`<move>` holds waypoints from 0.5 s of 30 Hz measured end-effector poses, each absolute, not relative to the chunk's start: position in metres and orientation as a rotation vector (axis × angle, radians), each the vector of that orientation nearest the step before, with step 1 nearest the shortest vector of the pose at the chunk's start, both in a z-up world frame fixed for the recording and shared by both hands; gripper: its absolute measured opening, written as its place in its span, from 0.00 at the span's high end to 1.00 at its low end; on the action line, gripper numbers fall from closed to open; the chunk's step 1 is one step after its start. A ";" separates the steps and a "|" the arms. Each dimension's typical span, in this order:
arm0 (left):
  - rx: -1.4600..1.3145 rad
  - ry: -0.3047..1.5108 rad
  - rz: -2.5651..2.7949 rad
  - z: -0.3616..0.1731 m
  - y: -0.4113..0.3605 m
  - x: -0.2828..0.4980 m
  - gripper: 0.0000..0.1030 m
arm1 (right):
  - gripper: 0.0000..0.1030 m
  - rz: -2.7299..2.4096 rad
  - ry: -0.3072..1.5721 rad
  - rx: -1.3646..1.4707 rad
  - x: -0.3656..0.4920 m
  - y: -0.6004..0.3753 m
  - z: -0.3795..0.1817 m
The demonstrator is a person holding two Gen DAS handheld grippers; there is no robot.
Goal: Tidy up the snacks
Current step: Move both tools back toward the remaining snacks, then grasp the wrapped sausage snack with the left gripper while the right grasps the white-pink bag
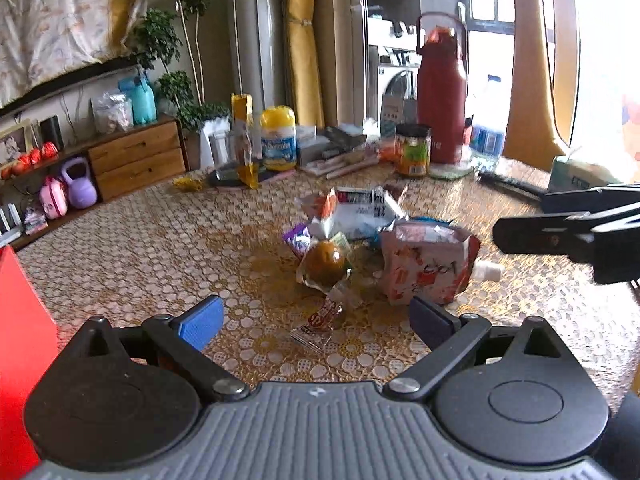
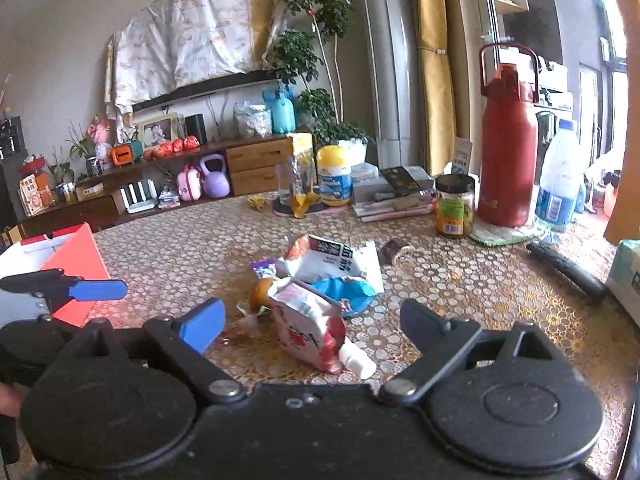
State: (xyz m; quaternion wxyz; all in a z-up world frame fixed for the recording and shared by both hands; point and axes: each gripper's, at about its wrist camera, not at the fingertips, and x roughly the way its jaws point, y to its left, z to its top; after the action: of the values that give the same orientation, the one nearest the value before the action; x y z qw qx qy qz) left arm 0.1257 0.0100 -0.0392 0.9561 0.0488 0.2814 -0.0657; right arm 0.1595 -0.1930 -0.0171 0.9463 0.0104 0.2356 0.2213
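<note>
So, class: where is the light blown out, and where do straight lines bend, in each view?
Left wrist view: the window at the right is washed out white, and the curtain bows. Right wrist view: lighting is even, but the table edge curves.

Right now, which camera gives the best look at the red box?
The right wrist view: the red box shows its red side and white inside at the table's left edge. The left wrist view catches only a flat red slab, cut off by the frame.
</note>
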 end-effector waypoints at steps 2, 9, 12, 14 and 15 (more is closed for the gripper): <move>0.099 0.584 -0.144 -0.048 0.011 0.135 0.03 | 0.08 0.446 0.491 0.028 0.166 -0.195 -0.021; 0.092 0.621 -0.151 -0.069 0.012 0.161 0.03 | 0.08 0.442 0.521 0.022 0.182 -0.193 -0.032; 0.090 0.620 -0.149 -0.073 0.013 0.168 0.03 | 0.08 0.441 0.530 0.023 0.189 -0.192 -0.035; 0.082 0.619 -0.157 -0.075 0.014 0.172 0.03 | 0.08 0.441 0.537 0.024 0.192 -0.190 -0.038; 0.081 0.618 -0.158 -0.076 0.014 0.173 0.03 | 0.08 0.442 0.539 0.024 0.193 -0.189 -0.039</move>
State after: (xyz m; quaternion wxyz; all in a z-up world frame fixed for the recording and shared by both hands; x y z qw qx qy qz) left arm 0.1729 0.0141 -0.0760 0.9487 0.0396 0.3039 -0.0777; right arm 0.1934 -0.1891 -0.0388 0.9398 0.0117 0.2643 0.2163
